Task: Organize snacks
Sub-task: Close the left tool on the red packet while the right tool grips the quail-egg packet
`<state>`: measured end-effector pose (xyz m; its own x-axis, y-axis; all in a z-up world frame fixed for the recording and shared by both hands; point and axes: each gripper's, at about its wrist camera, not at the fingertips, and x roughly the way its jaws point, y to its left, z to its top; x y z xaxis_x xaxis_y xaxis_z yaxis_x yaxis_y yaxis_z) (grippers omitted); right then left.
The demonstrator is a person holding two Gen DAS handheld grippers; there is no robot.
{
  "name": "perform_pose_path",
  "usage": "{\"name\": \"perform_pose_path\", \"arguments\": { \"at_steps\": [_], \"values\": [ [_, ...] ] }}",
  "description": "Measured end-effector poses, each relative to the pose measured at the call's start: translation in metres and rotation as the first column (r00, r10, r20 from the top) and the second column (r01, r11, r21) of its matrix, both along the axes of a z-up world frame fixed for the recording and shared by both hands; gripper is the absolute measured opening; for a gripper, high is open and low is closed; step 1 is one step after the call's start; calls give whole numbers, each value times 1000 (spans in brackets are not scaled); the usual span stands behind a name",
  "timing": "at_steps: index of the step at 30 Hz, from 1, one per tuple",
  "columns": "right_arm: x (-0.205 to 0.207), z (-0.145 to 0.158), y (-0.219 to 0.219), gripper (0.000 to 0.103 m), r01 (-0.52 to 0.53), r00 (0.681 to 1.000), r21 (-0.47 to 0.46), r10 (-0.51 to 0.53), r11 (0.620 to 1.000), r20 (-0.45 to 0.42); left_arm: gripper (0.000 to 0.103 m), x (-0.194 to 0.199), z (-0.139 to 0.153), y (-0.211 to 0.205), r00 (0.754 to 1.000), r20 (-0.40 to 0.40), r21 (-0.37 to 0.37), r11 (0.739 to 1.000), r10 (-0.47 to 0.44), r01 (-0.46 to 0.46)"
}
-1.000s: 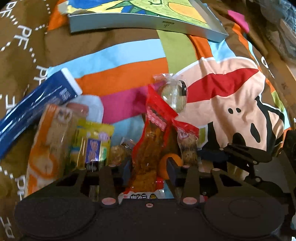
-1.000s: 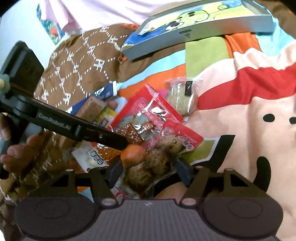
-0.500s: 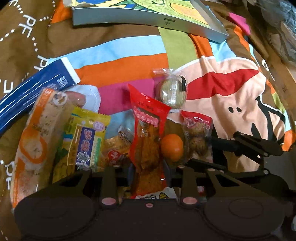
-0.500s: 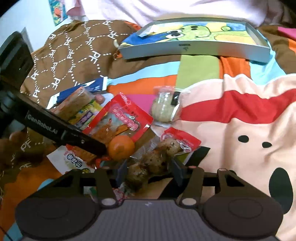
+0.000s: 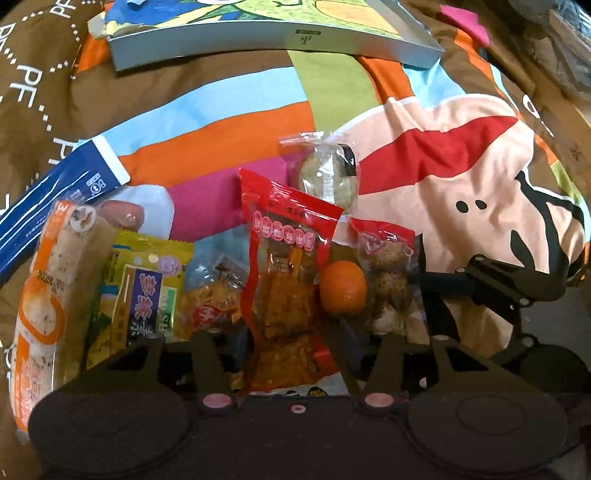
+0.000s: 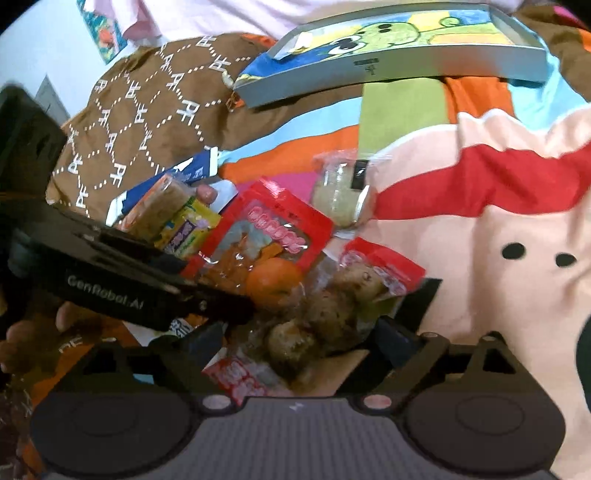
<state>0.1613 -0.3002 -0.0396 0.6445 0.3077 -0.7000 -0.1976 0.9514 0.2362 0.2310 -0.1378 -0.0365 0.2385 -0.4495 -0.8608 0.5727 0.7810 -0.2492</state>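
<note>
Snack packets lie bunched on a colourful bedspread. My left gripper [image 5: 290,336] straddles the lower end of a red packet of brown strips [image 5: 288,266]. Its jaws are opening, and the pads stand just off the packet's sides. An orange [image 5: 343,288] rests beside that packet. My right gripper [image 6: 301,338] is spread wide and still opening around a clear, red-topped packet of brown balls [image 6: 325,314], without pressing it. The left gripper's body [image 6: 147,288] reaches in from the left of the right wrist view, next to the orange [image 6: 273,282].
A wrapped round green cake [image 5: 328,177] lies behind the red packet. To its left are a yellow-green packet [image 5: 140,295], a long orange-and-white packet [image 5: 44,295] and a blue packet [image 5: 55,192]. A shallow box with a cartoon lining [image 5: 273,33] sits at the far edge.
Both grippers' jaws have spread apart. The red packet and the packet of brown balls were pinched and are now loose between the fingers. The left gripper shifted slightly over the pile.
</note>
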Motion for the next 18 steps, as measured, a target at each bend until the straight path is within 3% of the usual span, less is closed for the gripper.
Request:
{"name": "perform_pose_path", "arguments": {
  "at_steps": [4, 6, 11, 18],
  "values": [
    [-6, 3, -4, 62, 13, 1000, -27, -13, 1000, 12, 42, -3, 0, 0, 1000, 21, 23, 1000, -11, 11],
    [-6, 4, -6, 59, 12, 1000, -19, -11, 1000, 7, 34, -2, 0, 4, 1000, 13, 26, 1000, 11, -11],
    [-11, 7, 3, 55, -31, 999, -85, 34, 996, 36, 33, -5, 4, 7, 999, 0, 28, 999, 44, -44],
    [-8, 5, 2, 57, -37, 999, -56, 38, 998, 25, 32, -11, 5, 12, 997, 25, 43, 997, 67, -68]
  ]
}}
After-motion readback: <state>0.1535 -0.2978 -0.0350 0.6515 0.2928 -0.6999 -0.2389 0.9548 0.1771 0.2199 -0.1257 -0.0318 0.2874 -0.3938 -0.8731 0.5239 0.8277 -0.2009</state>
